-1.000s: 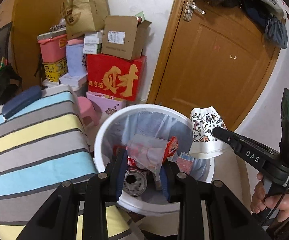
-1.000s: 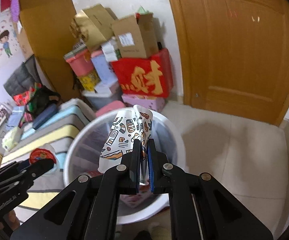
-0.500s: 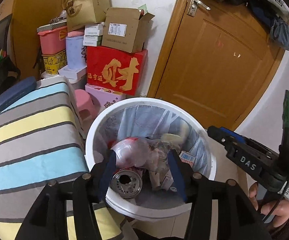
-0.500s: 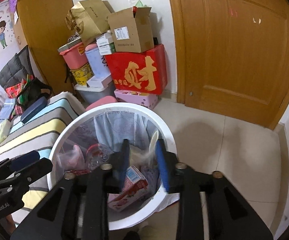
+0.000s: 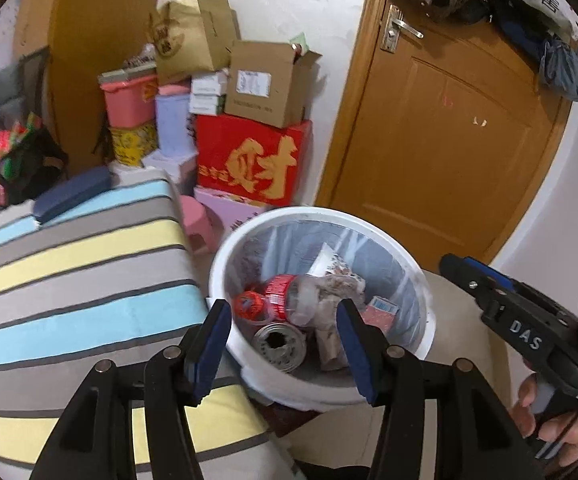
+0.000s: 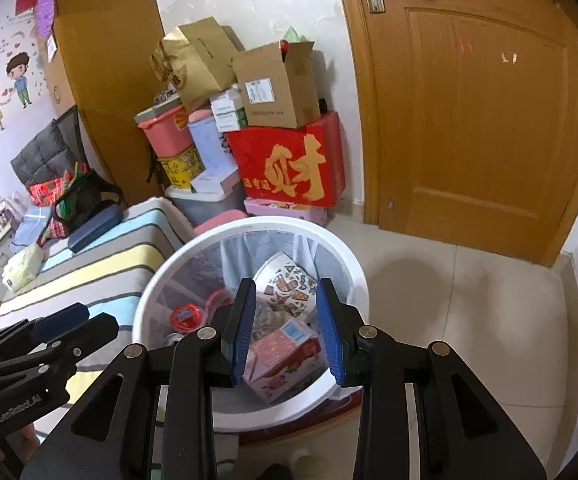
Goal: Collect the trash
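a white bin (image 6: pixel 353 264) stands on the floor against the striped bed's (image 5: pixel 69 264) corner, holding a patterned paper cup (image 6: pixel 289 284), a plastic bottle (image 5: pixel 285 300) and a carton (image 6: pixel 285 348). both the left gripper (image 5: pixel 283 330) and the right gripper (image 6: pixel 287 320) hang above it, jaws apart and empty.

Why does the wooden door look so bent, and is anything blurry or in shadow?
Both wrist views are fisheye, so the orange-brown wooden door bows outward and dark corners ring each picture. In the left wrist view the striped bedcover is slightly smeared. In the right wrist view a soft grey shadow falls on the pale tiled floor beside the round white plastic bin.
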The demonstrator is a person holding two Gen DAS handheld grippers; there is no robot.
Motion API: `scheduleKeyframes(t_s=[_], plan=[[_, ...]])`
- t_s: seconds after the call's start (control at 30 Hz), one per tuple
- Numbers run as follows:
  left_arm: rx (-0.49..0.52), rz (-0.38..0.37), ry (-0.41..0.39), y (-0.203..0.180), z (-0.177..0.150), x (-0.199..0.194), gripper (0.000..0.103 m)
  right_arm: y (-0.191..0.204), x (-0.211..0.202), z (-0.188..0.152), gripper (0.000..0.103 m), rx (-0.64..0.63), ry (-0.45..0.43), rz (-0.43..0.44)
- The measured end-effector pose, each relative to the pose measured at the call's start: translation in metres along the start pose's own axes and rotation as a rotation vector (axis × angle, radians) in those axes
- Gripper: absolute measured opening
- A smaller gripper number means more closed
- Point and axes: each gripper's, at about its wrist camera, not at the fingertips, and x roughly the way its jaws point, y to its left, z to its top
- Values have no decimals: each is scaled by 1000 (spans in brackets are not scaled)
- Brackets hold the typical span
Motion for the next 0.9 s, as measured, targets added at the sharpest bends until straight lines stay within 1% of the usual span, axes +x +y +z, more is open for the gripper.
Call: scheduleKeyframes(t_s=[0.1,0.13,0.17,0.3,0.37,0.5,0.67,0.73,0.77,0.87,0.9], plan=[[-3,31,-19,3,-7,-16,60,8,-6,-4,33,-15,-16,-4],[-7,43,-25,5,-8,-21,63,11,-9,-6,33,-23,-20,2],[-11,64,-31,5,-10,-26,65,14,-11,-9,33,-29,-23,6],[-5,135,-63,9,-20,-46,65,26,-21,-18,34,-45,-36,5],[4,169,-79,9,-28,-57,65,31,-25,-22,38,-53,-43,0],[9,183,-99,11,-43,-74,65,41,-34,-31,39,-78,-50,16],[-16,182,-105,17,-60,-87,65,50,-44,-42,40,-84,-58,2],[-9,216,-111,18,-67,-91,65,53,-48,-45,40,-88,-67,9],[-3,231,-112,18,-68,-93,65,55,-49,-47,40,-96,-71,-1],[-10,235,-116,20,-74,-100,65,60,-51,-52,40,-104,-81,-23],[-12,234,-117,21,-76,-102,65,60,-52,-52,40,-100,-79,-14]])
